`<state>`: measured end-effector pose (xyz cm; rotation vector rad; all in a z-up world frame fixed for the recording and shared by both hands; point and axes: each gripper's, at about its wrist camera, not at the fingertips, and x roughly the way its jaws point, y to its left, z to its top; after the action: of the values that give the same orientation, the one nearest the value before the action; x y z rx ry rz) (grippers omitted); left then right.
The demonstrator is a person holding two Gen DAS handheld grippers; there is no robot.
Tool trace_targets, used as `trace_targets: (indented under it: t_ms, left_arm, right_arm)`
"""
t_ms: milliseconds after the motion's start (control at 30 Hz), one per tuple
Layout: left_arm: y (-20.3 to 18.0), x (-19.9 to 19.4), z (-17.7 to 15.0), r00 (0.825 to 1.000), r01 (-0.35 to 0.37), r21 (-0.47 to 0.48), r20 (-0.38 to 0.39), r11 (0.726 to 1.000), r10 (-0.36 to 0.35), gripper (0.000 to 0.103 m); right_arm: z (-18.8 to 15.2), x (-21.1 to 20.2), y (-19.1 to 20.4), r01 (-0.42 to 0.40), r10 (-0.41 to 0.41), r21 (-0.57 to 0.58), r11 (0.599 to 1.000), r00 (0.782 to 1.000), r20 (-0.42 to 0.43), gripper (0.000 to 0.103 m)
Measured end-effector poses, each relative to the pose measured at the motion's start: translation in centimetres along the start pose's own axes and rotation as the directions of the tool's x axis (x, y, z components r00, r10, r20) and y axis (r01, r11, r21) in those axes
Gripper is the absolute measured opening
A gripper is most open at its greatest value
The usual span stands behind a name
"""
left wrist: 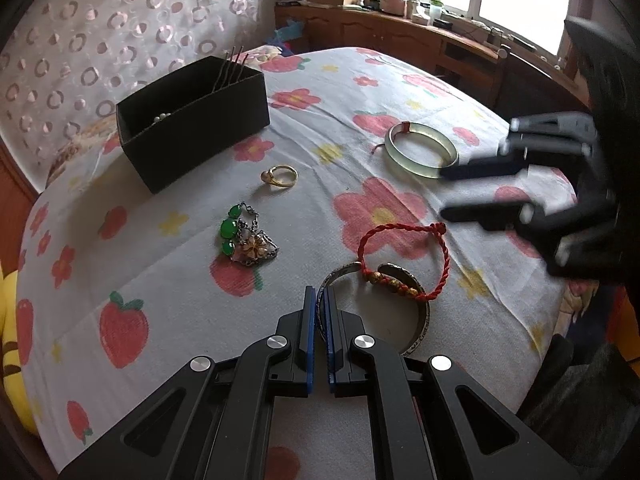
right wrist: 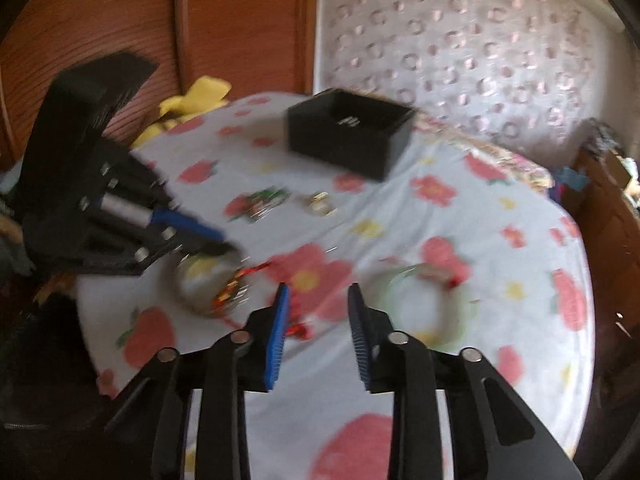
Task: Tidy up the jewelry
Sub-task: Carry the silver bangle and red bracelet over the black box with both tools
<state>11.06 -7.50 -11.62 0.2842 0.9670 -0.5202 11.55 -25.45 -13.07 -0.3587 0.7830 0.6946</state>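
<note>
Jewelry is mostly unsorted: only pearls and hairpins sit in the black box [left wrist: 192, 120]. Silver bangle [left wrist: 416, 320] is pinched by left gripper [left wrist: 320, 300]; right gripper [right wrist: 318, 300] is parted, empty (five pieces left).

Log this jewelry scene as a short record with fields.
surface: flowered cloth
container: black box, hairpins and pearls inside
loose pieces: gold ring, green-stone necklace, jade bangle, red cord bracelet
left gripper: shut on silver cuff
right gripper: open, empty, near the jade bangle
</note>
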Motion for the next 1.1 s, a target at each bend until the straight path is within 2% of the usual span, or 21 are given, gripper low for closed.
trace_targets:
  t_ms: [100, 167, 200, 333, 500, 733, 867, 1100]
  left_arm:
    - [0.0, 0.1, 0.1, 1.0, 0.0, 0.001, 0.002, 1.0, 0.0, 0.003]
    - [0.0, 0.1, 0.1, 1.0, -0.001, 0.002, 0.003, 1.0, 0.001, 0.003]
    - [0.0, 0.1, 0.1, 1.0, -0.002, 0.004, 0.005, 1.0, 0.002, 0.003]
    - [-0.1, 0.2, 0.1, 1.0, -0.001, 0.003, 0.007, 1.0, 0.001, 0.003]
    - [-0.1, -0.1, 0.1, 1.0, 0.003, -0.003, 0.025, 1.0, -0.002, 0.003]
    - [-0.2, -0.4, 0.5, 0.998, -0.013, -0.002, 0.055, 1.0, 0.013, 0.003]
    - [0.4, -1.0, 1.6, 0.995, -0.021, -0.024, 0.096, 0.999, 0.023, 0.003]
    - [3.7, -1.3, 5.5, 0.982, -0.056, -0.092, 0.175, 0.994, 0.072, 0.004]
  right_arm:
    - [0.0, 1.2, 0.3, -0.013, 0.013, 0.005, 1.0, 0.999, -0.036, 0.021]
    - [-0.1, 1.8, 0.7, -0.018, 0.017, -0.015, 1.0, 0.998, -0.054, 0.006]
    - [0.0, 1.9, 1.0, -0.028, 0.026, -0.028, 0.999, 0.998, -0.057, 0.003]
    - [0.7, 1.8, 1.6, 0.001, -0.003, -0.07, 0.998, 0.999, -0.037, 0.003]
    - [2.6, -0.4, 0.1, 0.049, -0.046, -0.031, 0.998, 0.997, 0.068, 0.003]
    - [4.7, -2.5, -1.7, 0.089, -0.089, 0.005, 0.996, 0.986, 0.14, 0.003]
    - [6.4, -2.9, -3.3, 0.101, -0.104, 0.027, 0.995, 0.98, 0.172, 0.003]
    - [9.8, -1.7, -6.5, 0.094, -0.104, 0.057, 0.994, 0.971, 0.217, 0.003]
